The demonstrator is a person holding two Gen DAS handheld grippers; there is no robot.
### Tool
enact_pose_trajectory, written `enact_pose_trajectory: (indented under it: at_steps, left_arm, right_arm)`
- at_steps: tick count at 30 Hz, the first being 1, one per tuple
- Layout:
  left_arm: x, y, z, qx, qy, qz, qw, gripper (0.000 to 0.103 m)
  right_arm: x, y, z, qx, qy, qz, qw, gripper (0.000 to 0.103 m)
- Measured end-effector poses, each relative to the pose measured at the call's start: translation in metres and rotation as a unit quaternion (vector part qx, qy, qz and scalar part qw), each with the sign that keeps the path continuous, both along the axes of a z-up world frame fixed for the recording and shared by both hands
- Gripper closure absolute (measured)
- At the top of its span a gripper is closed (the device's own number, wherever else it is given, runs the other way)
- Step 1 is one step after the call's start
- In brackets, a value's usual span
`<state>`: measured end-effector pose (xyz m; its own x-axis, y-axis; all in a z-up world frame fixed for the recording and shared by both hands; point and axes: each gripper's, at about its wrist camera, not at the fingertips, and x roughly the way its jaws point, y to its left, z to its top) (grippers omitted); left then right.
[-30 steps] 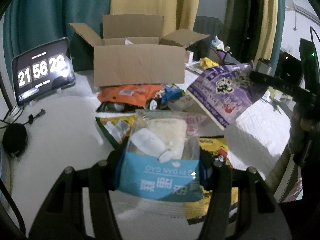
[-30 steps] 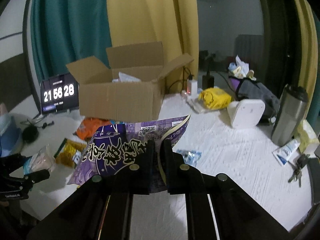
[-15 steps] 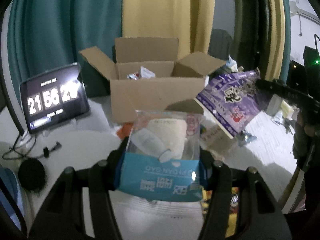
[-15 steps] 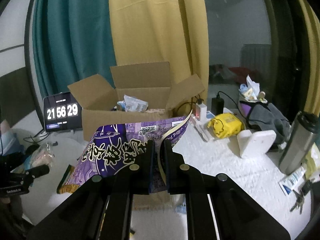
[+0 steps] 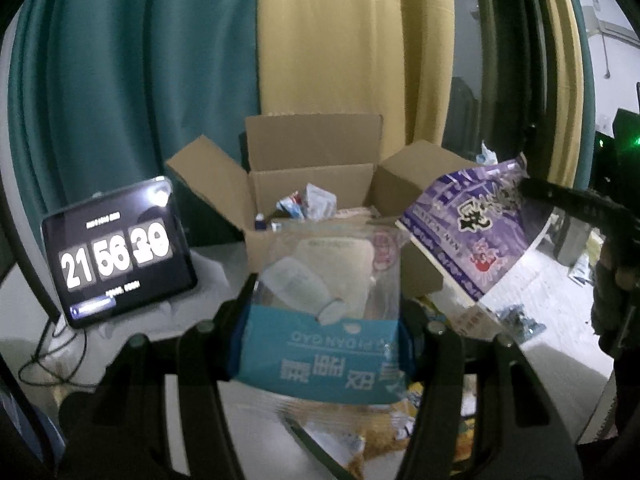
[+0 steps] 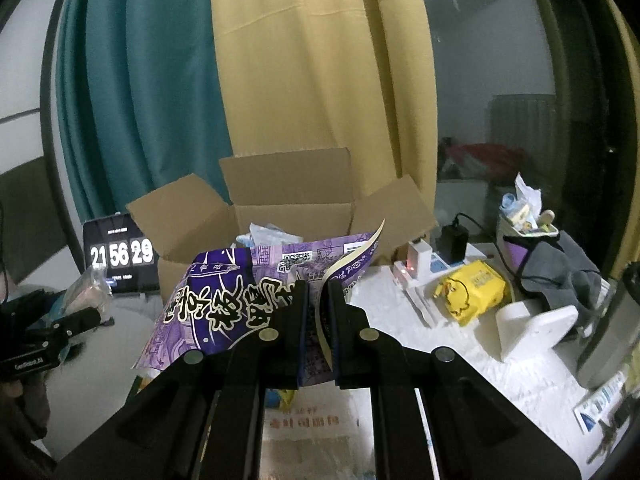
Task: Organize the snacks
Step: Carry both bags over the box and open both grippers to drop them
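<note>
A white tabletop (image 6: 460, 364) before teal and yellow curtains carries the scene. Nearest, the left gripper (image 5: 324, 332) is clamped across a blue-and-clear packet (image 5: 324, 312), its fingers (image 5: 416, 344) pressing the packet's two sides; the right gripper (image 6: 318, 320) pinches the edge of a flat purple bag (image 6: 240, 300), jaws nearly closed on the thin film. Both snacks hang in the air just short of the box (image 5: 316, 200), the purple bag to the right of the packet. Loose snacks (image 5: 380, 440) lie on the table under the left gripper. Beyond, the box stands with four flaps spread and a few wrappers (image 5: 308, 204) already inside. A clock tablet (image 5: 116, 248) leans to the box's left; a yellow pouch (image 6: 476, 292) and a charger (image 6: 452, 240) sit to its right. To finish the placing cleanly, each snack should probably pass above the near wall before release, one at a time, the wide bag tilted so it slips between the flaps and does not catch on a flap.
</note>
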<state>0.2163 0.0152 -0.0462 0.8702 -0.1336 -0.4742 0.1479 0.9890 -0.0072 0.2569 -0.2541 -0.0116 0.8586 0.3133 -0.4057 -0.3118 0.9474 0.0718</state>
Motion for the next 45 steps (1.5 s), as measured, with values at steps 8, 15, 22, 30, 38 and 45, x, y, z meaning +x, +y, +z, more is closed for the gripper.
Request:
enact_pose_trajectory:
  at_steps: [8, 15, 22, 30, 38, 45]
  left_arm:
    - [0.035, 0.005, 0.014, -0.002, -0.019, 0.007, 0.9998, 0.044]
    - [0.067, 0.005, 0.019, -0.005, -0.03, 0.016, 0.9994, 0.044]
    - [0.103, 0.006, 0.018, -0.009, -0.029, 0.022, 0.9993, 0.044]
    - [0.148, 0.004, 0.01, -0.011, -0.02, 0.027, 0.9994, 0.044]
    - [0.185, 0.005, -0.001, -0.021, -0.004, 0.036, 0.9991, 0.043]
    - [0.192, 0.007, -0.003, -0.027, 0.0, 0.037, 0.999, 0.015]
  right_arm:
    - [0.026, 0.008, 0.008, 0.003, -0.011, 0.008, 1.0, 0.093]
    - [0.056, 0.011, 0.012, 0.006, -0.017, 0.008, 1.0, 0.093]
    - [0.084, 0.021, 0.009, 0.007, -0.016, 0.012, 1.0, 0.093]
    - [0.123, 0.036, 0.002, 0.002, -0.009, 0.009, 1.0, 0.092]
    - [0.16, 0.063, -0.004, -0.017, -0.003, -0.004, 1.0, 0.092]
    - [0.179, 0.079, -0.011, -0.017, 0.011, -0.006, 1.0, 0.083]
